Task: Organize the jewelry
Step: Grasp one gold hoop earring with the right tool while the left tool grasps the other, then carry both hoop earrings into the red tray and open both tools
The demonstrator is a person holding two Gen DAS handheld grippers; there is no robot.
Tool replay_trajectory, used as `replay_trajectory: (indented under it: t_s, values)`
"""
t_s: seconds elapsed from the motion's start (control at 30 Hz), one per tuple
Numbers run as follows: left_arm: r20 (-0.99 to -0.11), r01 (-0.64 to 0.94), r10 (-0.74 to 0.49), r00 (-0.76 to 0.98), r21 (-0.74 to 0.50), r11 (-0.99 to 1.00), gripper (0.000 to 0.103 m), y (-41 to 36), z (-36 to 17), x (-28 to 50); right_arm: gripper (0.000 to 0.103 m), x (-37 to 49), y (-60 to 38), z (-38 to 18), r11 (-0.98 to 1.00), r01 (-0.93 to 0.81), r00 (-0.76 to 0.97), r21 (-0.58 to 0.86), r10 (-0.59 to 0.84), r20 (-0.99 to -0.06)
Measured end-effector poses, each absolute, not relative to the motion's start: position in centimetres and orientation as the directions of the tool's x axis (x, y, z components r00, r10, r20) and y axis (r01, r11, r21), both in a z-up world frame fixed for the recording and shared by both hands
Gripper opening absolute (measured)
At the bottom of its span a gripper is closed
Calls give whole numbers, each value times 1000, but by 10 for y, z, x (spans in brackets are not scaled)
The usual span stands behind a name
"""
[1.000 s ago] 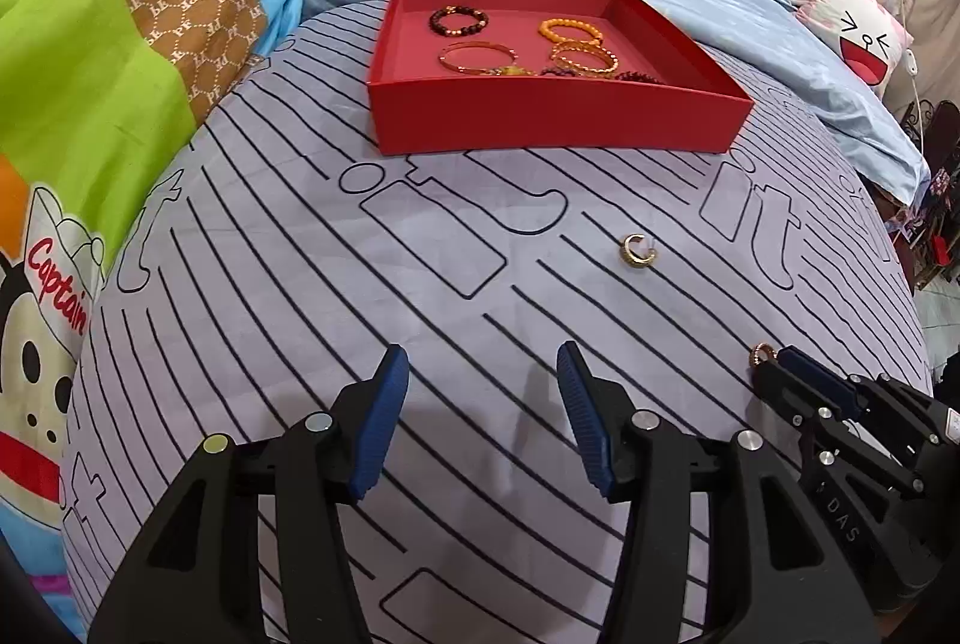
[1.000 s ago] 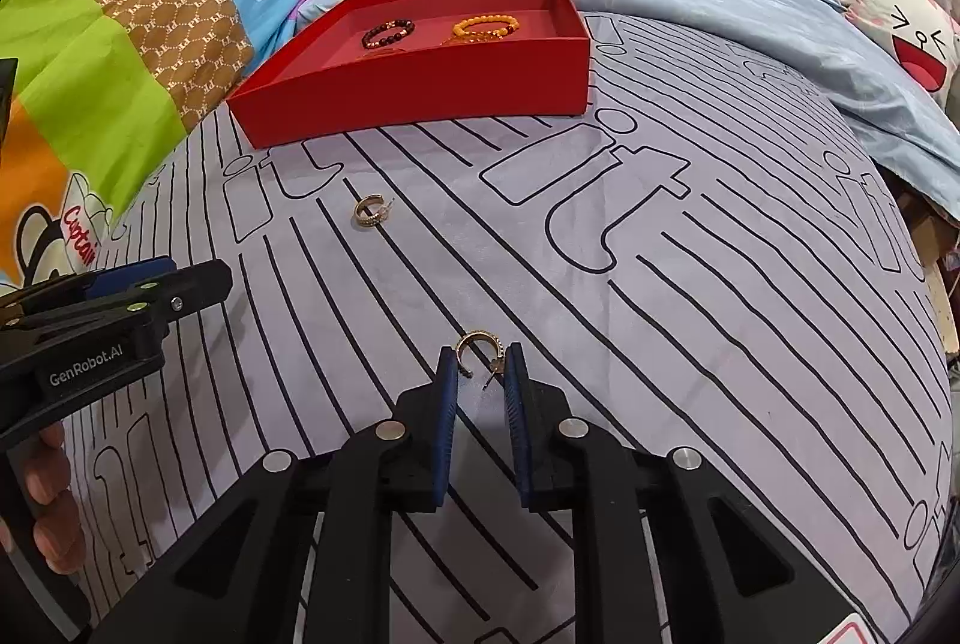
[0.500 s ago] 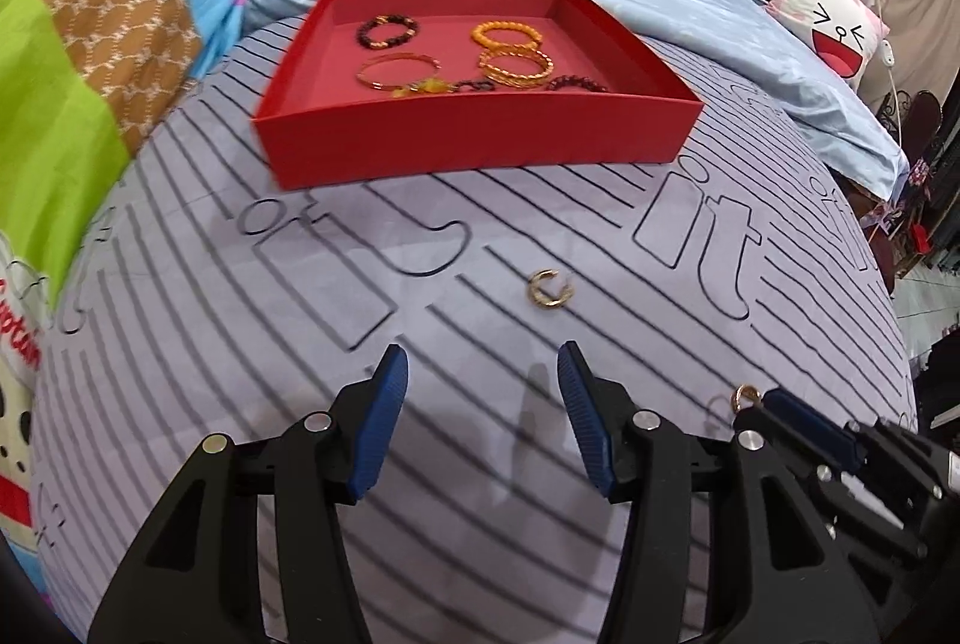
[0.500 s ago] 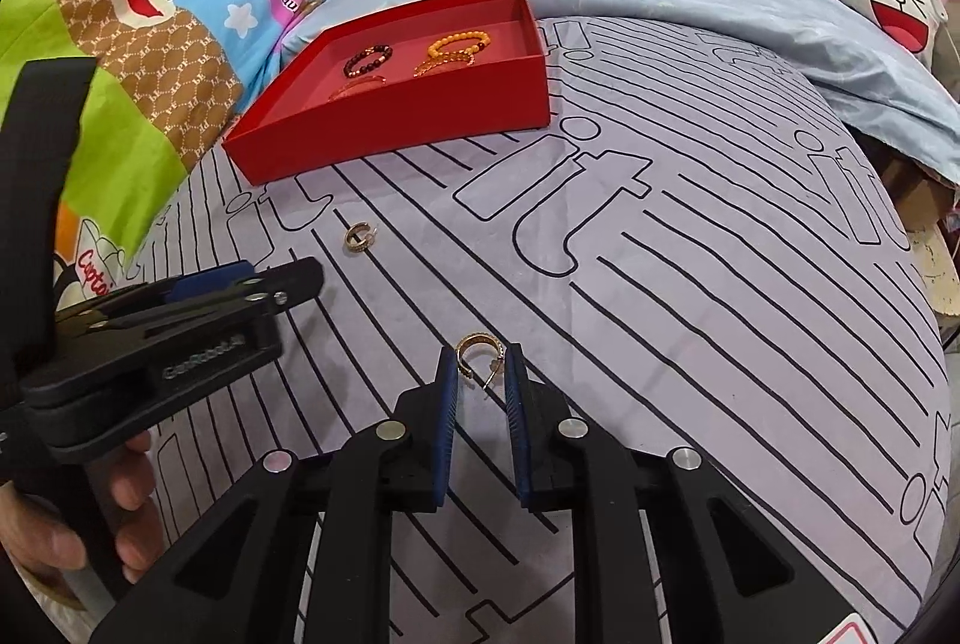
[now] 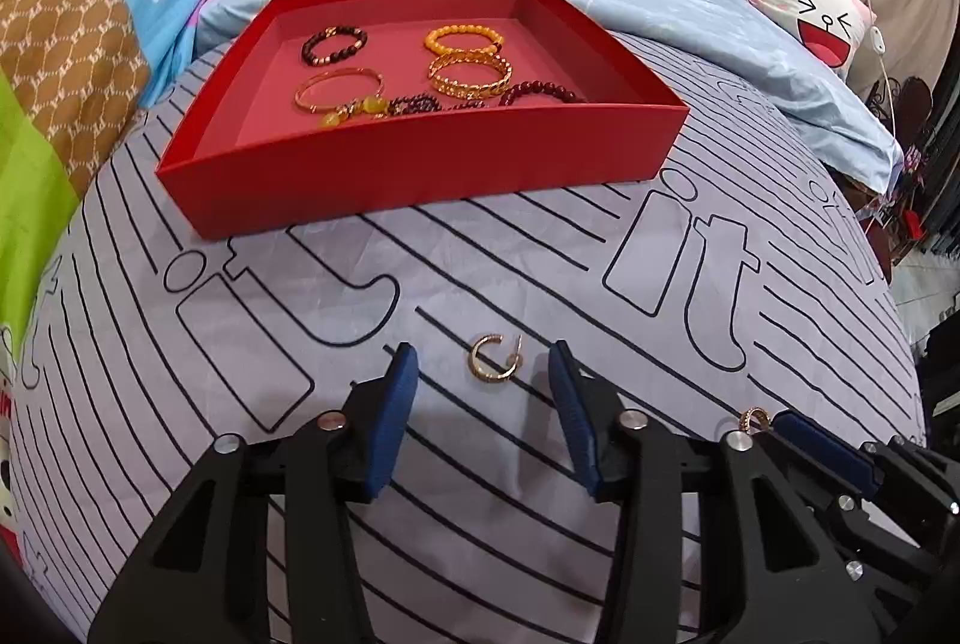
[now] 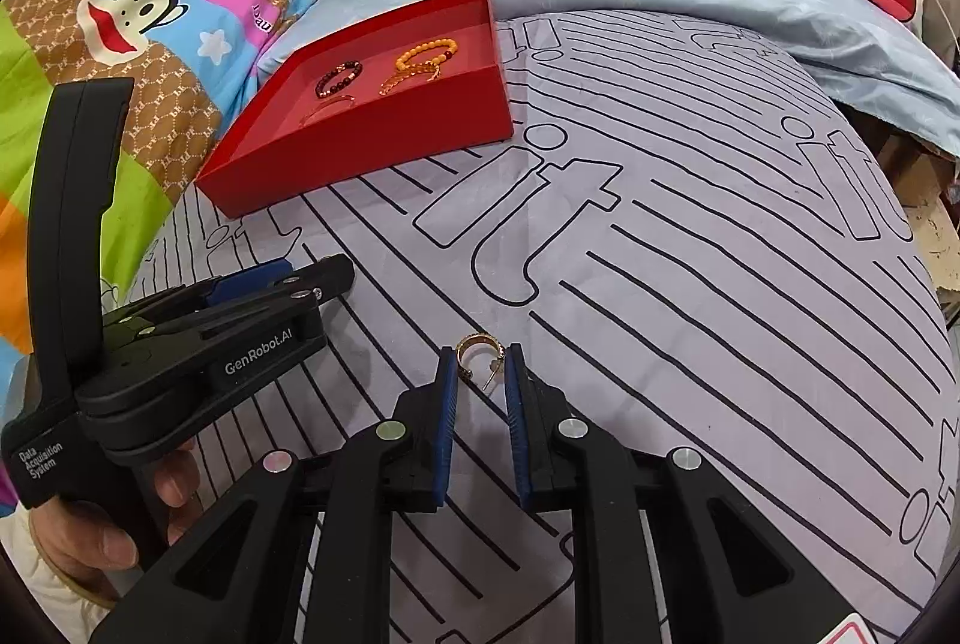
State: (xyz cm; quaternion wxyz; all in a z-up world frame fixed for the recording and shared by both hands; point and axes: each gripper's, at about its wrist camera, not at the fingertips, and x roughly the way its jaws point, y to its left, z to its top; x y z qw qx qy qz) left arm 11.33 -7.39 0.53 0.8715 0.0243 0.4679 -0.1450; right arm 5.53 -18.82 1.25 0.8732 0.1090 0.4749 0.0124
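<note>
Left tongs (image 5: 483, 380) closing around earring (image 5: 495, 357)

A small gold hoop earring (image 5: 493, 357) lies flat on the striped grey sheet, its open gap facing right and its thin post showing. A second gold hoop earring (image 6: 477, 353) stands upright, held off the sheet, post pointing down. Further back a shallow red tray (image 5: 420, 164) rests on the sheet, holding bracelets: dark beaded (image 5: 333, 45), orange beaded (image 5: 462, 38), gold chain (image 5: 470, 74), a thin gold bangle (image 5: 338, 89) and dark red beaded (image 5: 540, 92).
</note>
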Motion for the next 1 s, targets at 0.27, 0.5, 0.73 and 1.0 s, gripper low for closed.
replay_trajectory:
  t_s: [0.27,0.5,0.73,1.0]
  values:
    - [-816,302,-226,532,-66,951,20,-76,5,110,15,59,-190,10,974,88,547,209,128,-827]
    - [-819,303,-231,526,-74,950,18,-76,6,111,15,58,-188,12,975,82,550,207,129,-825]
    - [-809,294,-258,528,-111,949,18,-65,18,106,15,53,-187,21,975,77,566,210,131,-814]
    - [-791,273,-269,550,-134,953,18,-41,44,89,15,47,-176,39,976,43,594,216,148,-790]
